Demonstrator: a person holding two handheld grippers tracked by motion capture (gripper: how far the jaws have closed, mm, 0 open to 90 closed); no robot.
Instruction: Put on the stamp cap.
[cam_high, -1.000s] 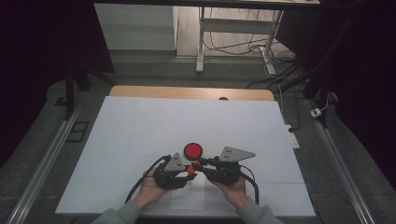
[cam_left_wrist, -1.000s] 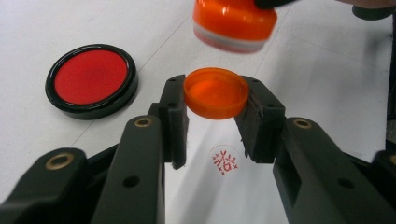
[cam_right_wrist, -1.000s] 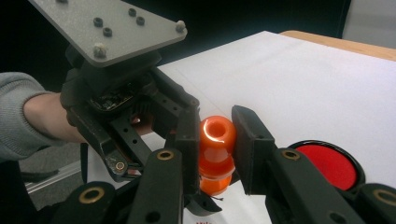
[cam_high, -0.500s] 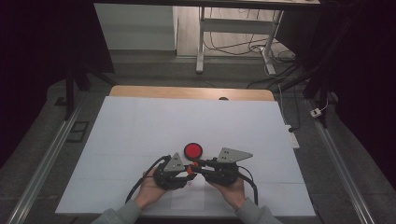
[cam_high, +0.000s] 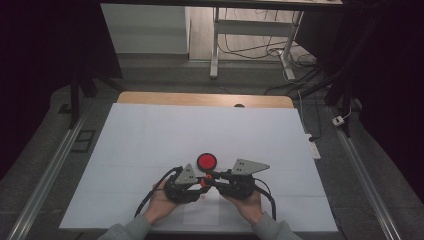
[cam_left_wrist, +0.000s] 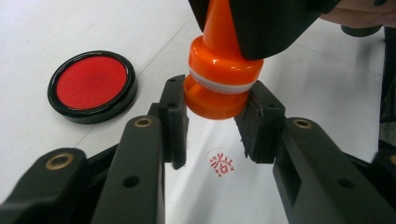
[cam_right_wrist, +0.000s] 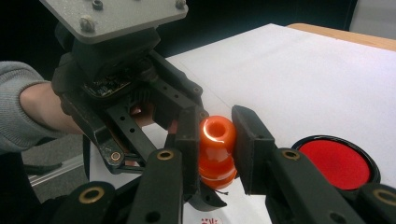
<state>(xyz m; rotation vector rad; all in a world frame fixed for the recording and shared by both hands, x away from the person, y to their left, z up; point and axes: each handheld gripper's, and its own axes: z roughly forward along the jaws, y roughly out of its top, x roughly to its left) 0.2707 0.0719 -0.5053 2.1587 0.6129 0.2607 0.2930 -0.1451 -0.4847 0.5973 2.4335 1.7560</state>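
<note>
Above the white sheet (cam_high: 150, 145), both grippers clamped one orange stamp (cam_left_wrist: 219, 79): left gripper (cam_left_wrist: 215, 121) on its base, right gripper (cam_right_wrist: 215, 140) on its handle, beside the red ink pad (cam_left_wrist: 92, 84). Uneven pulling risked smearing the fresh seal print (cam_left_wrist: 220, 163).

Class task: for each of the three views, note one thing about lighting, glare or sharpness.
High view: white table sheet evenly lit, room around it very dark. Left gripper view: white glare streaks on the glossy orange plastic stamp; red imprint sharp. Right gripper view: bright highlight on the stamp's top, dark background, round red ink pad slightly soft.
</note>
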